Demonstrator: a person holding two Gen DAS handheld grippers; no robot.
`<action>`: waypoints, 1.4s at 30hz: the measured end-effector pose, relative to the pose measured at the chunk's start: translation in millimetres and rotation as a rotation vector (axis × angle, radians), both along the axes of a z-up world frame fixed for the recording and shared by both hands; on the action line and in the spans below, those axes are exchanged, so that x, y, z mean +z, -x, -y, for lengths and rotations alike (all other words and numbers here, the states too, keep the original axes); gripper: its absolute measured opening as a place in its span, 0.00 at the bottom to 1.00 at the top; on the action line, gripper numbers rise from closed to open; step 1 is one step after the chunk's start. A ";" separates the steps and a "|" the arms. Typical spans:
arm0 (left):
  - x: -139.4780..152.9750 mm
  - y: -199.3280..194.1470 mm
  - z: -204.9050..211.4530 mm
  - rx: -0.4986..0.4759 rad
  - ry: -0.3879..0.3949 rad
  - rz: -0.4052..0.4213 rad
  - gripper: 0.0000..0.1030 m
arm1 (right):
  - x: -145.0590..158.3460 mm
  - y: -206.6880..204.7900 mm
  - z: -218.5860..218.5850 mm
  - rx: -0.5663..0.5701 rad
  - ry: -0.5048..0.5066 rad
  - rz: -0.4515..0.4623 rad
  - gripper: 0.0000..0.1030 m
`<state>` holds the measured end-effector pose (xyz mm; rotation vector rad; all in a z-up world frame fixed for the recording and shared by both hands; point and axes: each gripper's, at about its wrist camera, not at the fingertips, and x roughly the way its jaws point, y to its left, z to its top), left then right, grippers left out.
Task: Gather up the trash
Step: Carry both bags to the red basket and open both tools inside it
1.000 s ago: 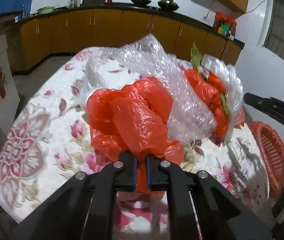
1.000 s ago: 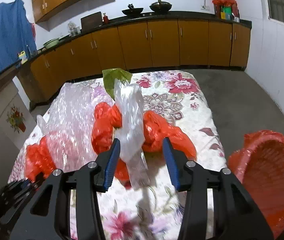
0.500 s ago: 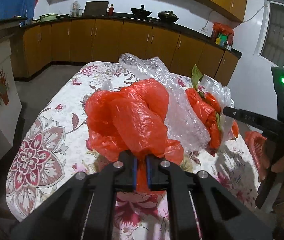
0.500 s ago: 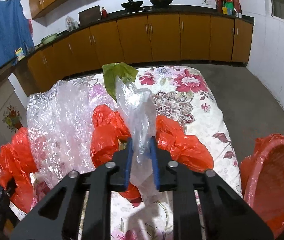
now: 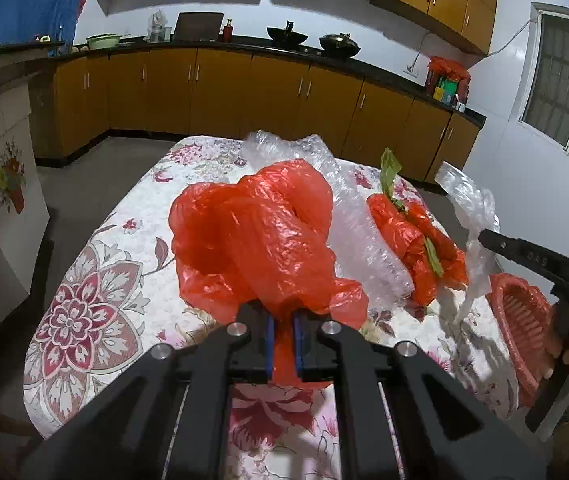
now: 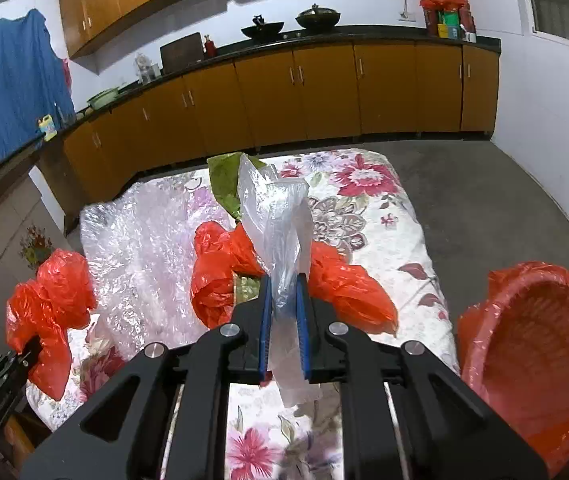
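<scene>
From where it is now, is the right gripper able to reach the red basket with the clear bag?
Probably yes. The right gripper is shut on the clear plastic bag, and the red basket stands open just off the table's edge on that side, with nothing visible between them.

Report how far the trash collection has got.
Nothing shows inside the red basket yet. In hand: left gripper shut on a red bag, right gripper shut on a clear bag. Left on the table: bubble wrap and more red bags.

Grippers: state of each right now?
Left gripper: shut on the red plastic bag.
Right gripper: just closed on the clear plastic bag.
</scene>
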<state>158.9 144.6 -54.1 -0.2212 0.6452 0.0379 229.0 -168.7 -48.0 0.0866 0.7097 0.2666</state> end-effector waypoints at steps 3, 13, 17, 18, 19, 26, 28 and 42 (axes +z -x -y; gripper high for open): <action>5.3 2.3 3.0 -0.005 0.000 0.014 0.08 | 3.1 6.4 7.7 -0.005 -0.005 0.007 0.12; 22.6 5.3 23.9 -0.054 0.000 0.057 0.08 | 11.2 24.6 32.0 -0.036 -0.007 0.037 0.12; 31.3 2.0 48.6 -0.117 0.011 0.078 0.08 | 14.9 36.5 51.6 -0.075 -0.010 0.056 0.12; 32.9 1.5 55.1 -0.132 0.014 0.081 0.08 | 15.8 40.6 59.4 -0.091 -0.010 0.060 0.12; 34.3 0.0 64.2 -0.155 0.019 0.083 0.08 | 16.6 42.4 63.6 -0.099 -0.010 0.061 0.12; 39.6 -7.9 127.1 -0.301 0.049 0.096 0.08 | 20.5 67.5 120.7 -0.229 -0.044 0.074 0.12; 40.3 -10.2 145.6 -0.343 0.059 0.097 0.08 | 20.4 73.7 136.3 -0.265 -0.054 0.075 0.12; 29.7 -28.3 252.6 -0.600 0.103 0.052 0.08 | 9.3 104.1 219.0 -0.463 -0.127 0.077 0.12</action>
